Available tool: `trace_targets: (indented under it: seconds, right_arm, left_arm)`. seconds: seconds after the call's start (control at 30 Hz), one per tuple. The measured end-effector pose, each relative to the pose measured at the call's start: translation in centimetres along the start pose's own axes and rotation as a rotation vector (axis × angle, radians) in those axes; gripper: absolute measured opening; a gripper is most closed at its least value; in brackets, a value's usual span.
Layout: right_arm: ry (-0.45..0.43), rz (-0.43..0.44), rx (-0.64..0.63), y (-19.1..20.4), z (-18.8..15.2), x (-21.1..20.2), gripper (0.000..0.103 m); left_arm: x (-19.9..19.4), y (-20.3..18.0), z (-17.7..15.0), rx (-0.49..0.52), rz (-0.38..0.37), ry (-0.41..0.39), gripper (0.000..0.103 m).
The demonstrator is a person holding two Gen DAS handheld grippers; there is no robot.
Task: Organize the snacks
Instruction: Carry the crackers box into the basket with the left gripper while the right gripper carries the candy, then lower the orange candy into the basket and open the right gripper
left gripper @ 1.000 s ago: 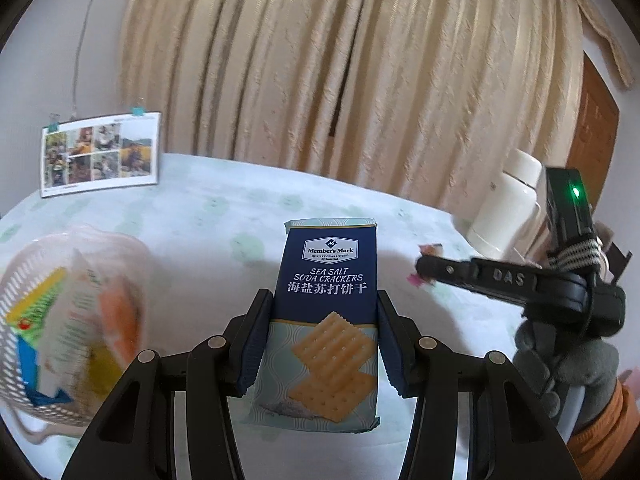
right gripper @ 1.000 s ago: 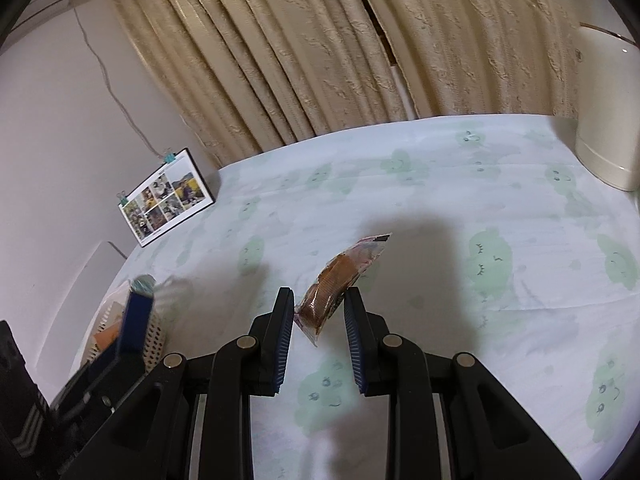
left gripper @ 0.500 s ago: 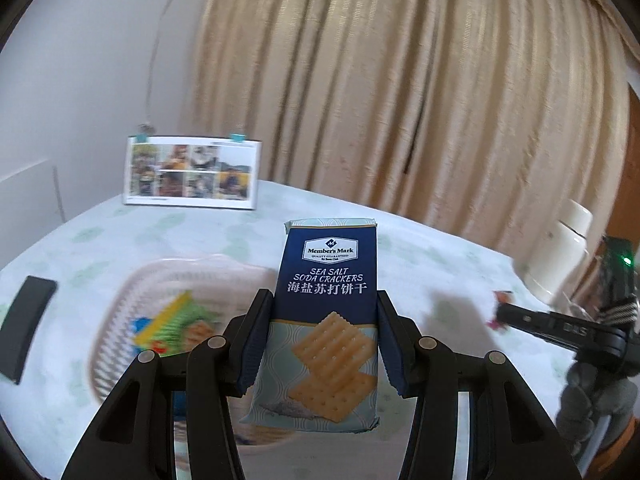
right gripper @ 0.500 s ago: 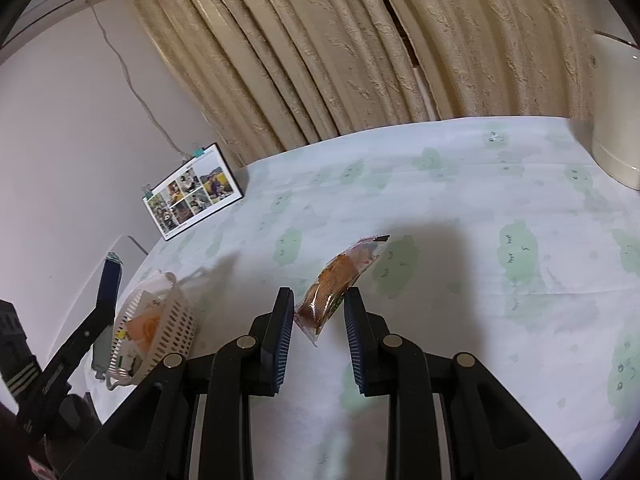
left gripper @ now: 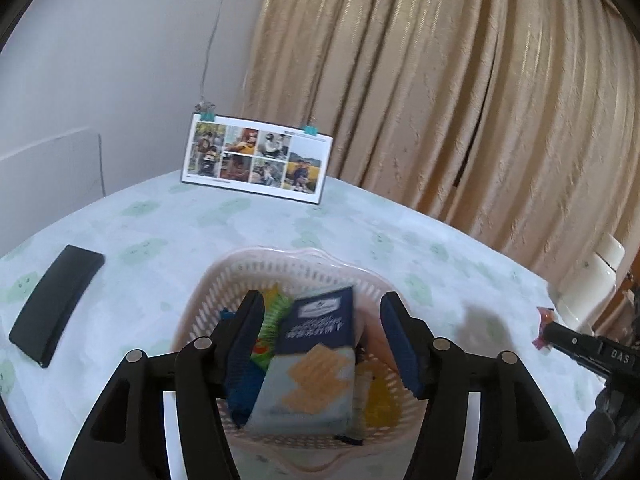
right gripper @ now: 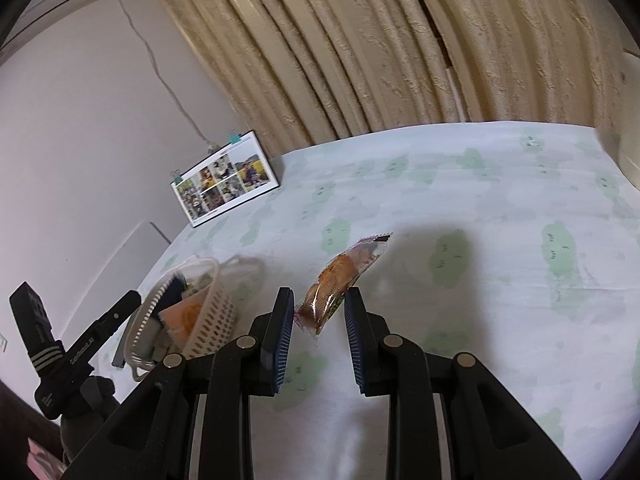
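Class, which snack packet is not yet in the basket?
The brown snack packet between the right gripper's fingers; the cracker packet already lies in the basket.

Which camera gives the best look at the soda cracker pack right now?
The left wrist view: the cracker pack lies in the basket between the open left gripper. In the right wrist view the basket wall hides most of it.

The basket (left gripper: 280, 268) stands on the table (left gripper: 168, 224) — cracker pack (left gripper: 316, 356) inside, photo card (left gripper: 256, 158) behind, phone (left gripper: 56, 304) to its left, bread packet (right gripper: 340, 280) lying well right.
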State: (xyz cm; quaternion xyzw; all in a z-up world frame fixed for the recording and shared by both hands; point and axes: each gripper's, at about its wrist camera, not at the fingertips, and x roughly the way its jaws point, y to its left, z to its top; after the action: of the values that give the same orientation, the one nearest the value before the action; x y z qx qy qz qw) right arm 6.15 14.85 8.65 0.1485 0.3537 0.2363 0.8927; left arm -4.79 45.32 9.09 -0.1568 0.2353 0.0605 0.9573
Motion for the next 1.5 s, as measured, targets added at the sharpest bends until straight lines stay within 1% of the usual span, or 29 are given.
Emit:
trace_targets:
  seconds: [0.2,0.43,0.67,0.8,0.87,0.9,0.93,1.07,1.1,1.2,1.27,1.3,1.33,1.4,1.5]
  right_arm:
    - [0.014,0.050,-0.049,3.4,-0.3,0.5,0.024]
    - [0.036,0.123,-0.147,8.9,-0.8,1.3,0.024]
    - [0.072,0.177,-0.228,13.7,-1.2,3.1,0.025]
    - [0.099,0.184,-0.263,15.6,-1.6,4.4,0.028]
    - [0.104,0.168,-0.267,16.0,-1.7,4.9,0.034]
    - [0.103,0.165,-0.269,16.0,-1.9,5.0,0.040]
    - [0.099,0.160,-0.269,16.0,-1.9,4.9,0.043]
    - [0.083,0.140,-0.268,15.8,-2.1,4.8,0.047]
    - [0.078,0.134,-0.265,15.7,-2.1,4.7,0.050]
    - [0.071,0.115,-0.255,15.1,-2.5,4.1,0.061]
    - [0.076,0.094,-0.260,14.8,-2.8,3.9,0.069]
    - [0.080,0.080,-0.267,14.7,-3.1,3.8,0.075]
    - [0.084,0.049,-0.281,14.7,-3.4,3.7,0.079]
    - [0.085,0.019,-0.299,14.6,-4.0,3.5,0.081]
    - [0.092,0.005,-0.319,14.7,-5.0,3.2,0.087]
  left_arm:
    - [-0.9,1.5,0.3,-0.012,0.011,-0.015,0.061]
    - [-1.9,3.7,0.7,-0.040,0.029,-0.037,0.061]
    - [-3.1,5.0,0.9,-0.032,0.045,-0.050,0.061]
    - [-3.9,5.7,1.2,-0.046,0.054,-0.071,0.068]
    - [-4.1,6.0,1.3,-0.055,0.054,-0.076,0.069]
    - [-4.1,6.1,1.4,-0.057,0.054,-0.076,0.070]
    - [-4.2,6.2,1.4,-0.057,0.054,-0.075,0.072]
    - [-4.3,6.1,1.4,-0.044,0.064,-0.079,0.074]
    - [-4.4,6.0,1.4,-0.038,0.067,-0.080,0.074]
    - [-4.7,5.4,1.2,-0.001,0.086,-0.086,0.075]
    - [-4.9,4.8,1.0,0.041,0.106,-0.096,0.082]
    - [-5.0,4.5,0.9,0.059,0.114,-0.104,0.087]
    - [-5.2,4.2,0.7,0.085,0.126,-0.116,0.087]
    - [-5.5,3.8,0.5,0.109,0.138,-0.124,0.087]
    - [-6.0,3.6,0.4,0.119,0.134,-0.129,0.090]
